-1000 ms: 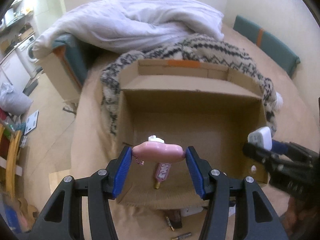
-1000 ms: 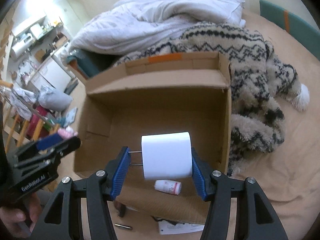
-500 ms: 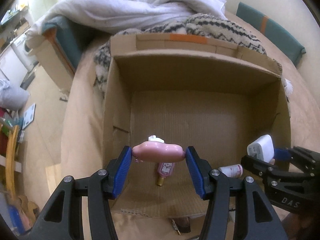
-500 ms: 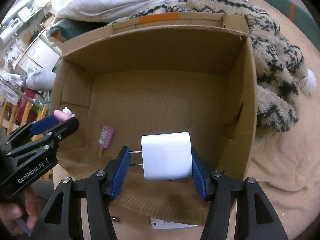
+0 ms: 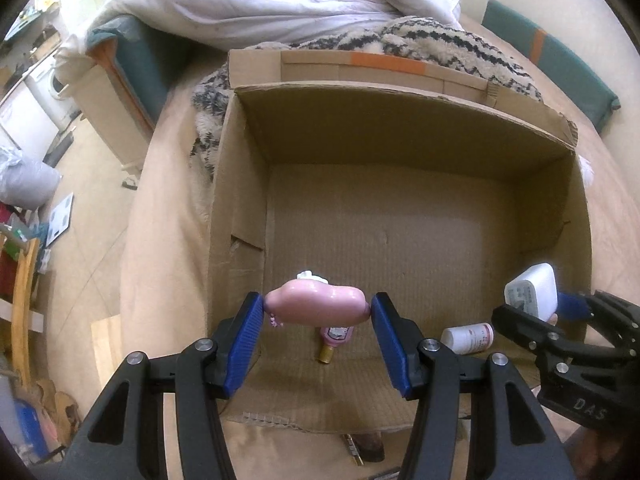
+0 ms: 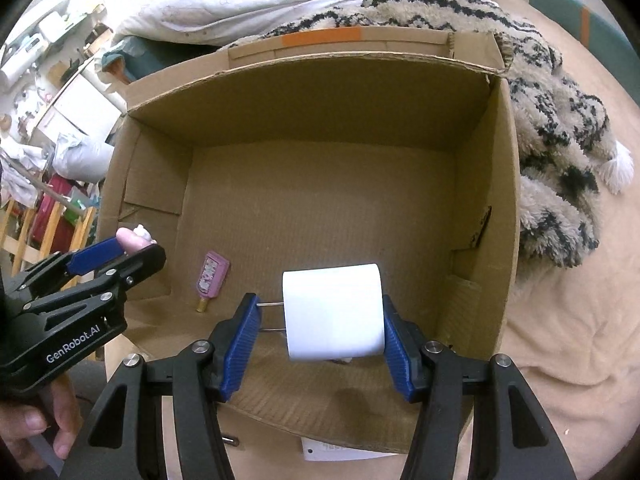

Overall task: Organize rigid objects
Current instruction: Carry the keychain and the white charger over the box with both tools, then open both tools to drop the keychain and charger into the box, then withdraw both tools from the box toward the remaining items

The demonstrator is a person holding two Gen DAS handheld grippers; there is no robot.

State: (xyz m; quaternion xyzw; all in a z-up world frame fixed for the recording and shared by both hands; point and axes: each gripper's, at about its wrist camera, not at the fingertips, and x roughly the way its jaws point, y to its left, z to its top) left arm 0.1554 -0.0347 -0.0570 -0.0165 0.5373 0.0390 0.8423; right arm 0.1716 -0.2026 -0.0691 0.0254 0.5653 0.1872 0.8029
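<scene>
An open cardboard box point(image 5: 420, 132) point(image 6: 320, 96) lies on the bed ahead of both grippers. My left gripper point(image 5: 317, 312) is shut on a pink glossy figurine point(image 5: 316, 309) and holds it above the box's near left part. My right gripper point(image 6: 320, 320) is shut on a white plug adapter point(image 6: 334, 312), its two prongs pointing left, above the near middle of the box. A small pink bottle point(image 6: 212, 278) point(image 5: 334, 338) and a white bottle point(image 5: 468, 338) lie on the box floor.
A patterned fluffy blanket point(image 6: 560, 128) and a white duvet point(image 5: 280, 0) lie behind and right of the box. Small batteries point(image 5: 354, 450) and a paper slip point(image 6: 340, 454) lie on the tan sheet before the box. A room with furniture is off the bed's left edge.
Both grippers have moved forward and over the box with their objects still held. The box now fills both views.
</scene>
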